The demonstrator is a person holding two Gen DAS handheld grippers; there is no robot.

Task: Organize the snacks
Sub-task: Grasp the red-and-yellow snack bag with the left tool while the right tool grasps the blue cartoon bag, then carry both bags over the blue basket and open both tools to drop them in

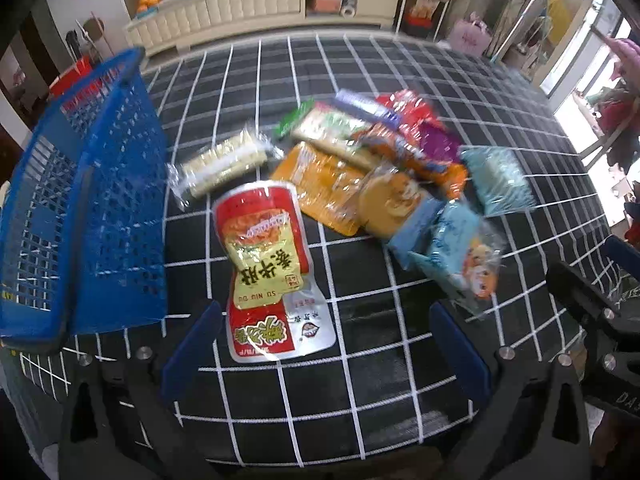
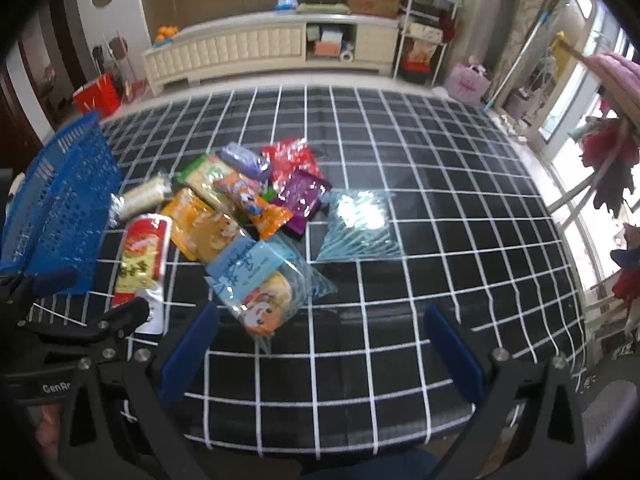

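A pile of snack packets lies on the black checked tablecloth [image 1: 360,380]. A red and yellow pouch [image 1: 266,264] lies nearest my left gripper [image 1: 324,340], which is open and empty with the pouch's near end between its blue fingers. A blue basket [image 1: 84,216] stands at the left; it also shows in the right wrist view [image 2: 60,204]. My right gripper [image 2: 320,344] is open and empty just short of a clear bag with a blue card [image 2: 260,284]. A light blue packet [image 2: 360,228] lies apart to the right. An orange packet [image 2: 260,208] and a purple packet [image 2: 302,196] top the pile.
A pale wafer packet [image 1: 224,164] lies beside the basket. A white low cabinet [image 2: 272,44] stands beyond the table. A red box [image 2: 98,94] sits on the floor at the left. Windows and hanging clothes [image 2: 608,160] are at the right. The left gripper's body [image 2: 80,332] is close on the left.
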